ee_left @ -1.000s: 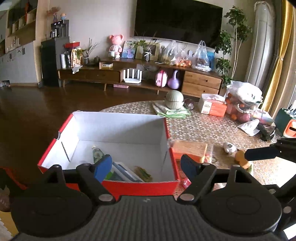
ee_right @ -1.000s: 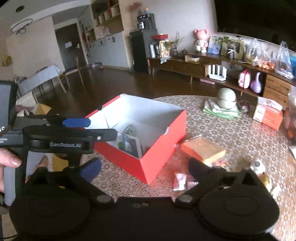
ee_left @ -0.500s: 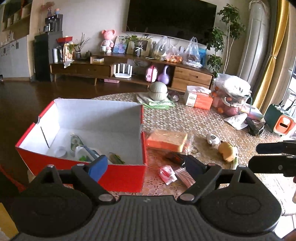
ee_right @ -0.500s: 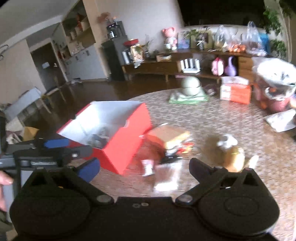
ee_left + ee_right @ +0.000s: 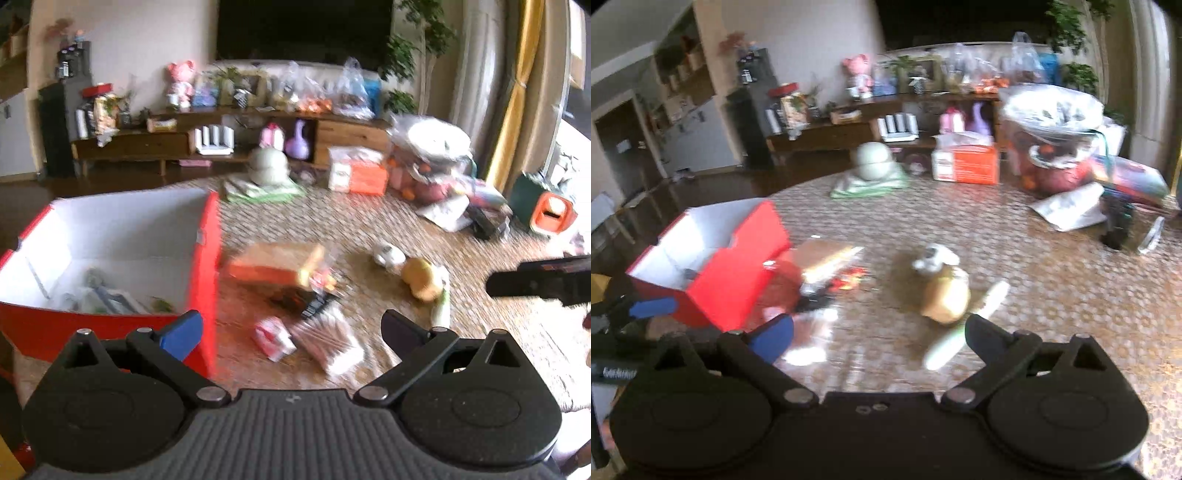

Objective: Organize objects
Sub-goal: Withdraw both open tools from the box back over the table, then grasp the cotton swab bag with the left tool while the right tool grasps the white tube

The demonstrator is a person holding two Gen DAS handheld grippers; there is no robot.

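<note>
Partly done: red box (image 5: 207, 258) at left of frame already holds a few items. Snack packets (image 5: 325, 339), orange pack (image 5: 273, 262) and yellow toy (image 5: 945, 299) wait mid-frame on tabletop (image 5: 1052, 280). Left gripper (image 5: 291, 328) and right gripper (image 5: 879, 332) fingers wide apart, empty.

Left claw (image 5: 291, 326) and right claw (image 5: 880, 332) both gape wide, holding nothing.

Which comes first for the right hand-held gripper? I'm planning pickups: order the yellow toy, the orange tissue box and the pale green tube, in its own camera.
1. Pale green tube, beside the right finger.
2. Yellow toy, just beyond.
3. Orange tissue box, far edge of table.
</note>
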